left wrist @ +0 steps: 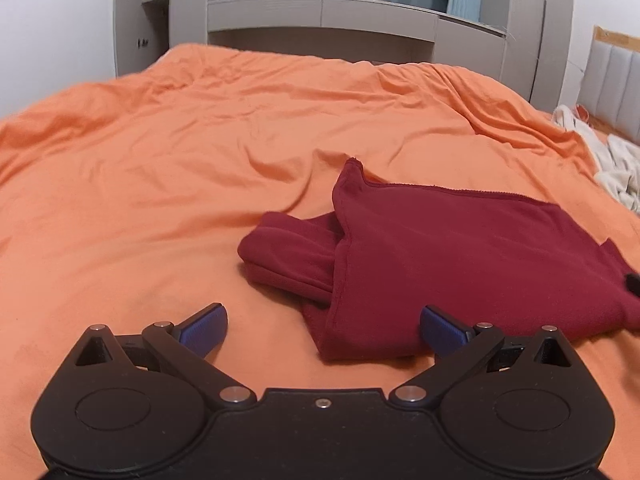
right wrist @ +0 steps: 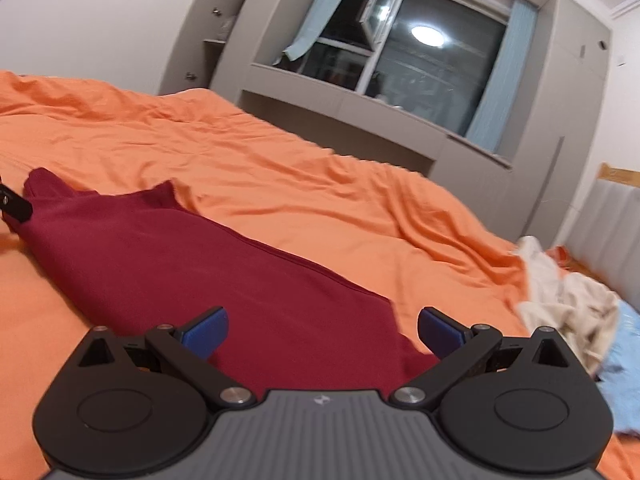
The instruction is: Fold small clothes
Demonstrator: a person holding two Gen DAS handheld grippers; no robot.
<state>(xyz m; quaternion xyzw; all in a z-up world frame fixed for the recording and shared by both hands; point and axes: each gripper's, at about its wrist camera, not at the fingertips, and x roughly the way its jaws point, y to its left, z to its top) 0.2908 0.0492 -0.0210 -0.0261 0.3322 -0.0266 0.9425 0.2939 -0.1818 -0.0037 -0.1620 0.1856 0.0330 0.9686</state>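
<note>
The dark red garment (left wrist: 460, 264) lies partly folded on the orange bedspread (left wrist: 160, 152), a flat upper layer doubled over a rolled sleeve or edge that sticks out on its left side. In your right wrist view the same garment (right wrist: 192, 264) stretches away from the camera toward the upper left.

Your left gripper (left wrist: 322, 330) sits low at the garment's near corner, jaws spread wide and holding nothing; its right finger (left wrist: 442, 330) touches or nearly touches the cloth edge, the left finger (left wrist: 204, 328) is over bare bedspread.

Your right gripper (right wrist: 322, 330) hovers over the garment's near end, jaws wide apart, nothing gripped.

A cream-coloured cloth pile (right wrist: 568, 304) lies near the bed's right side, with a light blue cloth (right wrist: 624, 364) beside it. A window (right wrist: 412, 52) with blue curtains stands beyond the bed.
</note>
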